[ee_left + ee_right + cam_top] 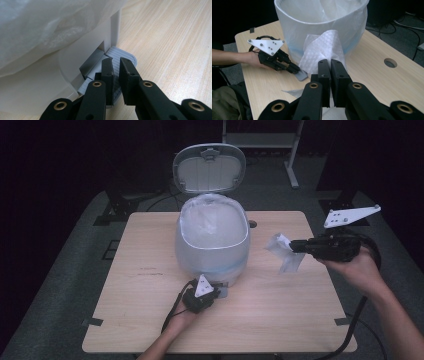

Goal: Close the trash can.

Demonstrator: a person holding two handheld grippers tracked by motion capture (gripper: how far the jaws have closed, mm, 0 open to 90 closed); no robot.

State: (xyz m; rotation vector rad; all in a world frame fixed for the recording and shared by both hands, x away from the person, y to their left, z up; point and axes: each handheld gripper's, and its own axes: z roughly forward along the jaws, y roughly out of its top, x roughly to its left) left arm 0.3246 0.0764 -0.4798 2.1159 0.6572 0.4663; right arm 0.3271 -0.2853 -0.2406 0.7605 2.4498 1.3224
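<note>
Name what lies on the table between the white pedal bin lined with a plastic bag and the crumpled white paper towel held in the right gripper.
Only bare wooden table, seen in the high view.

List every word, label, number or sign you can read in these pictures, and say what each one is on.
No text can be read.
Table: a short dark line of marks on the wood left of the bin may be writing, but it is too small and blurred to read.
Bin, its open lid, its pedal and the crumpled paper: no lettering visible.
</note>
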